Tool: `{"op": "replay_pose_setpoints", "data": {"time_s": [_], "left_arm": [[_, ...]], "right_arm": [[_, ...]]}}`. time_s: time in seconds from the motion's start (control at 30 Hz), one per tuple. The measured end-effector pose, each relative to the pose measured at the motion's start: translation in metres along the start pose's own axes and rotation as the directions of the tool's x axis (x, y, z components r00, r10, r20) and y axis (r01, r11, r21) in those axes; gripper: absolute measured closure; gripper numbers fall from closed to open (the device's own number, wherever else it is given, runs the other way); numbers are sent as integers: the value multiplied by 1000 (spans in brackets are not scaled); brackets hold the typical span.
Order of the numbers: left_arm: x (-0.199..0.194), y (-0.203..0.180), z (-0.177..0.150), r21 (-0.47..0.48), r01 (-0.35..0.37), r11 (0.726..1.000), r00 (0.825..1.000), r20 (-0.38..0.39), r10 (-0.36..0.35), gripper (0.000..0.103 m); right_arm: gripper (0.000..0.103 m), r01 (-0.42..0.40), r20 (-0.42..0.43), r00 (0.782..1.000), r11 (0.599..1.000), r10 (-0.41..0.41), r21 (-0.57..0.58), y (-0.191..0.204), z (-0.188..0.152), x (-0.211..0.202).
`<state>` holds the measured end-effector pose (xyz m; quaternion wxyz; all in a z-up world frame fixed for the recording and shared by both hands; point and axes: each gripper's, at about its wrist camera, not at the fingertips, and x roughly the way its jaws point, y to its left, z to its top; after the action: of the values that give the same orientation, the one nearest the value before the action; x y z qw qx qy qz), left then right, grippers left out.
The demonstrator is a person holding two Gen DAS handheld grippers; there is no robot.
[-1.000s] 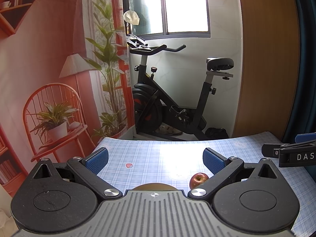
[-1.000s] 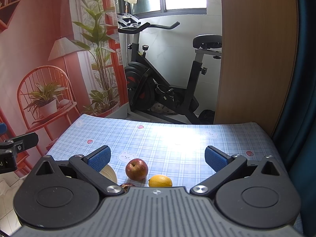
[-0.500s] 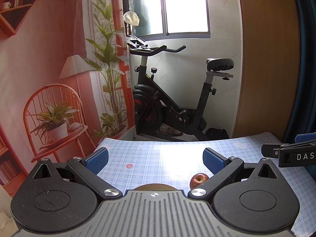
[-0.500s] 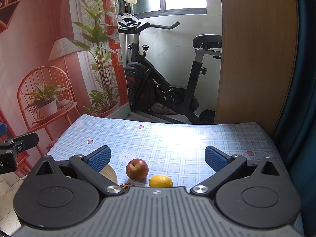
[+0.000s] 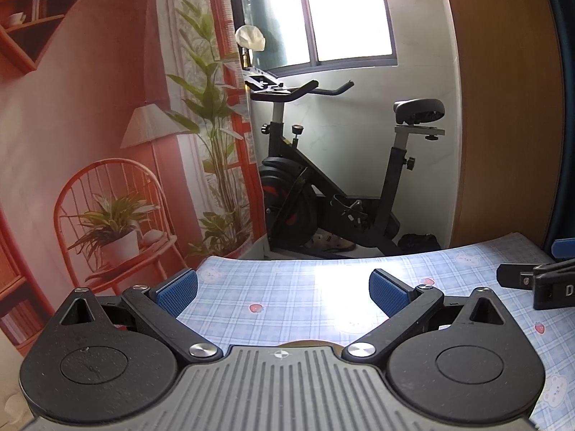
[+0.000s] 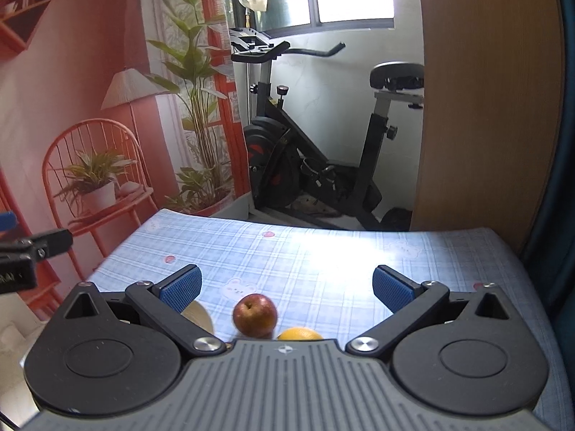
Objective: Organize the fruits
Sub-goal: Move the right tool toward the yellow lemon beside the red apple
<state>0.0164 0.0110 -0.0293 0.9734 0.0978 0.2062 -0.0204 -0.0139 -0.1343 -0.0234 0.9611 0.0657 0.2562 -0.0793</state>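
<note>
A red apple (image 6: 255, 314) sits on the blue checked tablecloth (image 6: 323, 251) with an orange (image 6: 300, 334) at its right, the orange half hidden by the gripper body. A tan plate (image 6: 199, 319) lies just left of the apple. My right gripper (image 6: 287, 287) hovers open just behind the fruit with nothing between its blue pads (image 6: 181, 287). In the left wrist view my left gripper (image 5: 284, 292) is open and empty over the tablecloth (image 5: 287, 287). Only a sliver of the plate (image 5: 305, 343) shows there, and no fruit.
An exercise bike (image 6: 316, 165) stands on the floor past the table's far edge. A wooden panel (image 6: 485, 107) rises at the right, and a printed red backdrop (image 5: 90, 143) covers the left. The right gripper's finger (image 5: 532, 280) juts in from the right of the left wrist view.
The left wrist view has swung slightly left, and the apple that showed by its right finger is now out of sight. The right wrist view has shifted only slightly.
</note>
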Motion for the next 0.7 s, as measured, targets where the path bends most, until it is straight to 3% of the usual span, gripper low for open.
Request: {"op": "replay_pose_setpoints", "data": {"time_s": [0.1, 0.3, 0.57, 0.7], "left_arm": [[6, -1, -8, -9, 17, 1000, 999, 36, -17, 1], [23, 0, -24, -35, 45, 998, 998, 46, -43, 1], [46, 3, -49, -93, 149, 984, 988, 47, -145, 3], [58, 2, -55, -87, 157, 984, 987, -1, -158, 12]], "right_arm": [[0, 45, 67, 997, 999, -43, -22, -1, -15, 8], [0, 21, 118, 993, 999, -17, -34, -8, -42, 23], [0, 20, 77, 997, 999, -16, -48, -13, -60, 37], [0, -39, 65, 997, 999, 39, -5, -25, -67, 42]]}}
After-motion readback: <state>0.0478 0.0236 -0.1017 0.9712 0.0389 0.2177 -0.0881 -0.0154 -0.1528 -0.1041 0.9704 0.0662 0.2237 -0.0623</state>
